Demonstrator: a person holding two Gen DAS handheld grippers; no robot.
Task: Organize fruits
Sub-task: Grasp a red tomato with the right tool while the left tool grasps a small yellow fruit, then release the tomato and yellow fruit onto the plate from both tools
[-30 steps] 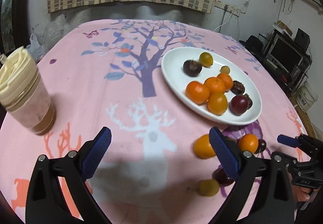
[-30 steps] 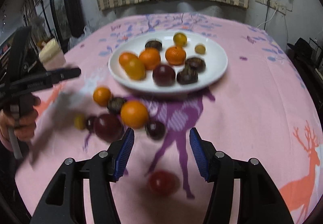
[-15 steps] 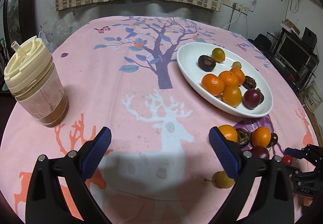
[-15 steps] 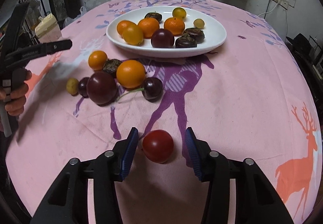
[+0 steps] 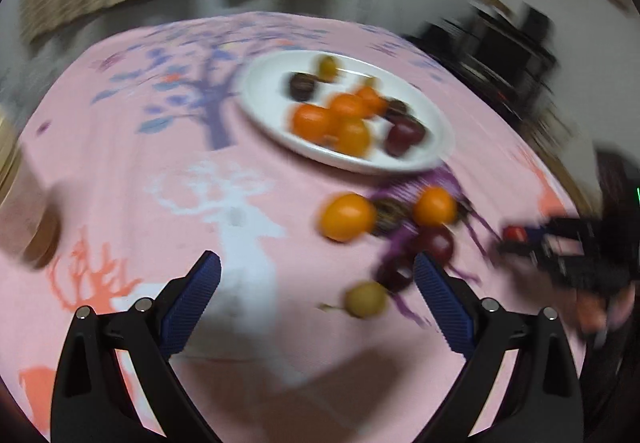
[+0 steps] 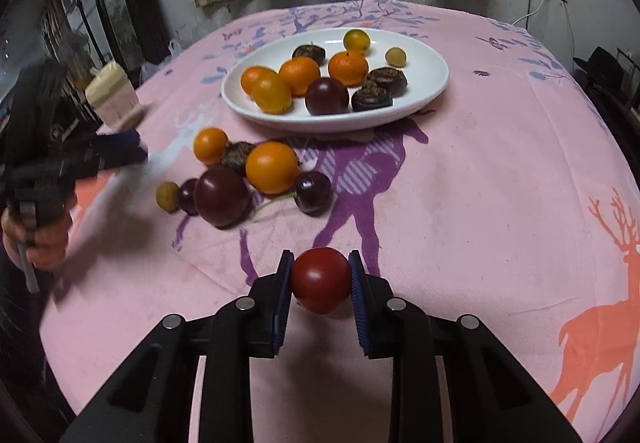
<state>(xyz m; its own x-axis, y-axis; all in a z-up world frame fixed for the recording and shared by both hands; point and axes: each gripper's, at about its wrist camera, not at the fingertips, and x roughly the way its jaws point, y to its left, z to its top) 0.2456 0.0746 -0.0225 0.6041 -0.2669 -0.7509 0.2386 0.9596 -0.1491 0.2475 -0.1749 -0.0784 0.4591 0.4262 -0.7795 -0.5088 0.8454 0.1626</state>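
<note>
Pink tablecloth (image 6: 500,183) carries the white plate (image 6: 432,83) near its far edge, already holding about ten fruits; seven loose fruits (image 6: 272,167) wait before it. Right gripper (image 6: 320,279) clamps the red tomato (image 6: 320,279); left gripper (image 5: 316,283), closing, holds nothing.

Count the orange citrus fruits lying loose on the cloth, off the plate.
2: a smaller orange left of the loose cluster, a larger orange right of it, both beside a dark brown fruit. None looks hidden.

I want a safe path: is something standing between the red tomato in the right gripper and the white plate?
The red tomato is clamped in the right gripper. Straight ahead to the white plate only bare tablecloth shows; the loose fruit cluster lies left of that line.
</note>
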